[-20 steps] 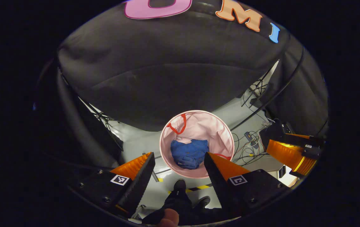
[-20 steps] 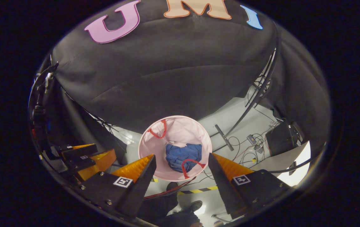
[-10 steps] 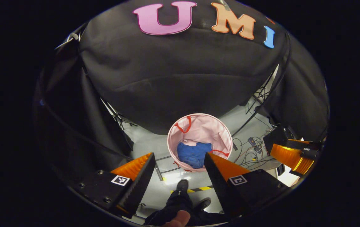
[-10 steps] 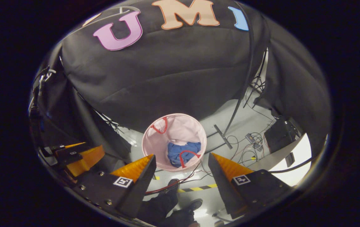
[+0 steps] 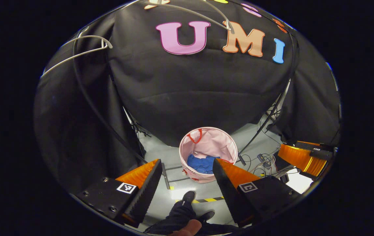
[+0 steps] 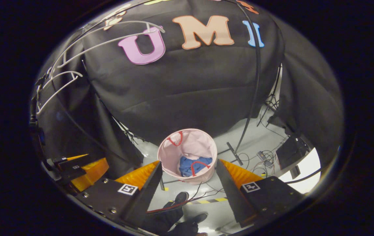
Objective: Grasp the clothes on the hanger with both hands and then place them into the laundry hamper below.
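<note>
Left claw (image 5: 186,175) and right claw (image 6: 187,177) gape empty — blue clothes (image 5: 201,163) in hamper (image 5: 208,146).

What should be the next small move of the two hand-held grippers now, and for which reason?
Probably none beyond drawing both back to rest. The blue clothes lie inside the pink laundry hamper on the floor, the hangers are bare, and the left hand-held gripper and right hand-held gripper are open and hold nothing, so the task looks done.
</note>
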`<state>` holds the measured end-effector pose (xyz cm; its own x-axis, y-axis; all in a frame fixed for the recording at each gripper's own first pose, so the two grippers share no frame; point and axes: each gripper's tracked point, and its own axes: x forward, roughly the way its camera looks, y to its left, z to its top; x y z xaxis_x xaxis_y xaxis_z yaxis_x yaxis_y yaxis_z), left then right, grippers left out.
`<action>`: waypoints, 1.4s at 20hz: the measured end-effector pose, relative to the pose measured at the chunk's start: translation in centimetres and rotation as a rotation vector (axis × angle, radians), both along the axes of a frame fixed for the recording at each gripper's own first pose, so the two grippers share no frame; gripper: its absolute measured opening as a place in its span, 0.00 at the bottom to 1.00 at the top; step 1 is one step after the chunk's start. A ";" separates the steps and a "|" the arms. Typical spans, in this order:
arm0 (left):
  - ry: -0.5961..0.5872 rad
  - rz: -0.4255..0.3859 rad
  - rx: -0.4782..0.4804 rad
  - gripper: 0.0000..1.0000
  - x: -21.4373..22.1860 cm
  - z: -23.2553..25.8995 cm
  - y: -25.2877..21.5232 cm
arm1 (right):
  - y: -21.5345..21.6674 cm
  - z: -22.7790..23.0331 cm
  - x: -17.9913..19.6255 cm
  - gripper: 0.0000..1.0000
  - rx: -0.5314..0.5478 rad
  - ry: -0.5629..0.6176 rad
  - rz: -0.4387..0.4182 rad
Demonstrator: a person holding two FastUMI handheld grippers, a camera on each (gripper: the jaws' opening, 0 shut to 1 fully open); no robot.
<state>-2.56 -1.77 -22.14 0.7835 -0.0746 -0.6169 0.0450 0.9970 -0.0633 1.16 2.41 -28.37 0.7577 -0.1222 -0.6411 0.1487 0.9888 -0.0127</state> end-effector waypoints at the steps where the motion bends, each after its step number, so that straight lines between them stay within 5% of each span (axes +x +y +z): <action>1: -0.022 0.003 -0.001 0.98 -0.1 1.0 0.1 | 0.4 0.8 0.1 1.00 0.002 -0.021 0.007; 10: -0.203 0.059 -0.042 0.99 0.3 9.2 1.6 | 3.2 7.5 0.2 0.99 -0.019 -0.175 0.088; 18: -0.393 -0.007 -0.002 0.96 -0.1 15.2 1.0 | 3.3 14.6 -0.7 0.99 -0.039 -0.353 0.112; 28: -0.618 0.031 0.007 0.96 -1.1 23.7 1.4 | 2.1 20.8 -3.2 0.99 -0.019 -0.557 0.155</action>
<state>-3.70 -0.41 1.59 0.9979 -0.0434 -0.0485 0.0421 0.9987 -0.0286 -2.06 4.49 -7.61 0.9902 0.0102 -0.1396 -0.0091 0.9999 0.0083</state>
